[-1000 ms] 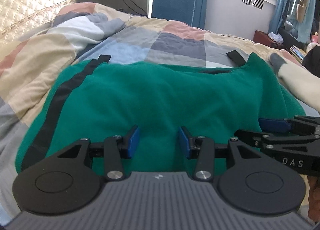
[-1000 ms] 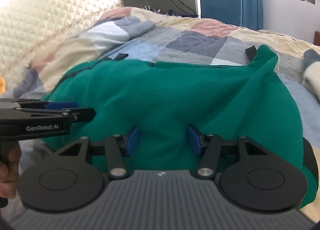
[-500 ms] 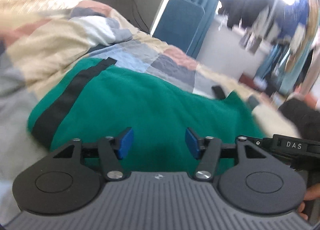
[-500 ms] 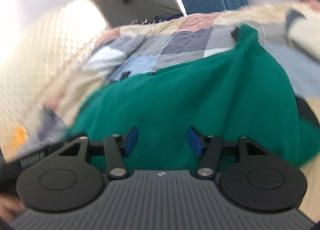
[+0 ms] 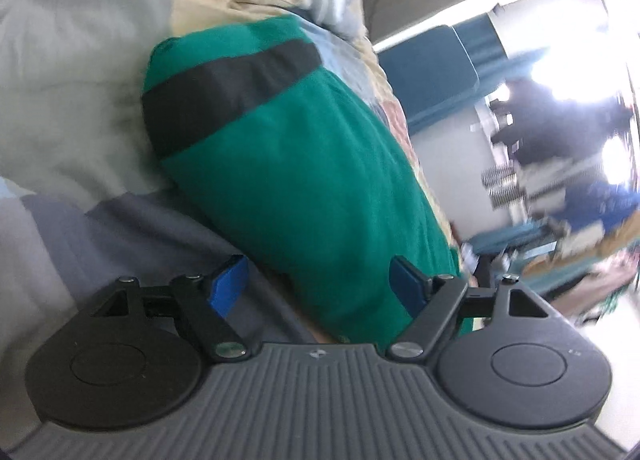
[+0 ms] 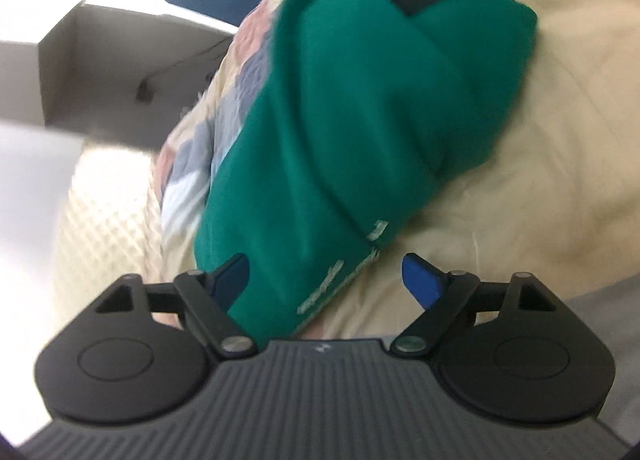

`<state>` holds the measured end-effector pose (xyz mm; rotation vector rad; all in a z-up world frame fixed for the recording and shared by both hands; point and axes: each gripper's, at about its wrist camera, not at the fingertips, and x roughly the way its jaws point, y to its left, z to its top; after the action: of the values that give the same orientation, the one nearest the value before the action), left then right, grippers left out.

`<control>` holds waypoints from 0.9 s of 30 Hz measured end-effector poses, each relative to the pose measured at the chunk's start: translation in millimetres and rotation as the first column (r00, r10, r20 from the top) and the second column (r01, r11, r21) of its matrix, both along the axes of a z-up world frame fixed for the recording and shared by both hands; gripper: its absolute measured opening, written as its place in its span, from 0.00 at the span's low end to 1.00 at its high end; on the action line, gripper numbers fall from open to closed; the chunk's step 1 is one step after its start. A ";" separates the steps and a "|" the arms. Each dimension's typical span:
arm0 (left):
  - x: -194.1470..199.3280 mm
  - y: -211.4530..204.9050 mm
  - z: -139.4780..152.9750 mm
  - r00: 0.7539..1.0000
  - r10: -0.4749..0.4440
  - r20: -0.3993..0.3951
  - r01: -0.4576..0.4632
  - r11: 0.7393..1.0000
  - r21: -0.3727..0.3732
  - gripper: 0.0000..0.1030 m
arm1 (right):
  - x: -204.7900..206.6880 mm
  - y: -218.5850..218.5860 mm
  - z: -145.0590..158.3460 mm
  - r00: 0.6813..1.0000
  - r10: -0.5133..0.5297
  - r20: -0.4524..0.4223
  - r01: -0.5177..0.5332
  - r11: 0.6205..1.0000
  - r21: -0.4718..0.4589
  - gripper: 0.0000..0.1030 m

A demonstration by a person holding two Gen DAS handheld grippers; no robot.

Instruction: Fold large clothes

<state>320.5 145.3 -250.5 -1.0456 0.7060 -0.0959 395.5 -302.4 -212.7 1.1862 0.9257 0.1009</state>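
Observation:
A folded green fleece garment with a black stripe lies on the patchwork bedspread. My left gripper is open, tilted, at the garment's near left edge, and its blue pads straddle the near end. In the right wrist view the same garment shows its right side, with a white printed hem nearest. My right gripper is open, its jaws to either side of that hem corner. Both views are blurred.
A blue chair back stands beyond the bed. Hanging clothes and a cluttered floor area lie on the right. A quilted cream headboard and a wall socket with cable lie on the left.
Both grippers have swung apart and rolled, the left to the garment's left end and the right to its right end. Both jaws have opened wider. The garment has stayed folded.

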 end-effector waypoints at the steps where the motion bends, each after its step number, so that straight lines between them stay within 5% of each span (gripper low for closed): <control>1: 3.7 3.5 -3.4 1.000 0.023 0.009 -0.023 0.999 -0.025 0.79 | 4.4 -1.7 -6.5 1.000 -0.025 -0.001 0.025 0.999 0.020 0.83; 7: 21.9 18.9 -2.6 0.997 0.044 0.068 -0.034 0.990 -0.140 0.79 | 27.7 -7.0 -12.3 0.993 -0.112 0.029 0.110 0.992 0.058 0.84; 13: 27.2 33.5 16.3 0.982 0.005 0.187 0.026 0.986 -0.163 0.81 | 26.1 -8.1 9.5 0.974 -0.087 0.208 0.059 0.989 0.138 0.85; 16: 33.5 36.5 -0.5 0.992 0.031 0.121 -0.005 0.978 -0.206 0.81 | 28.8 -6.3 5.0 0.974 -0.115 0.196 0.083 0.982 0.167 0.85; 20: 39.2 42.3 -21.4 0.996 0.072 -0.055 -0.080 0.982 -0.170 0.81 | 21.4 -6.8 -14.6 0.984 -0.153 0.086 0.138 0.977 0.161 0.84; 24: 46.5 49.8 -29.2 0.994 0.102 -0.043 -0.109 0.963 -0.246 0.80 | 23.6 0.6 -28.1 0.990 -0.140 0.032 0.135 0.984 0.116 0.83; 27: 58.5 46.9 -24.0 0.995 0.098 -0.021 -0.100 0.975 -0.197 0.79 | 31.6 -1.4 -30.3 0.991 -0.124 0.045 0.119 0.988 0.095 0.75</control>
<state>379.0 192.3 -274.5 -1.2714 0.6630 -0.0755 427.1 -303.8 -243.0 1.3170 0.8094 0.0760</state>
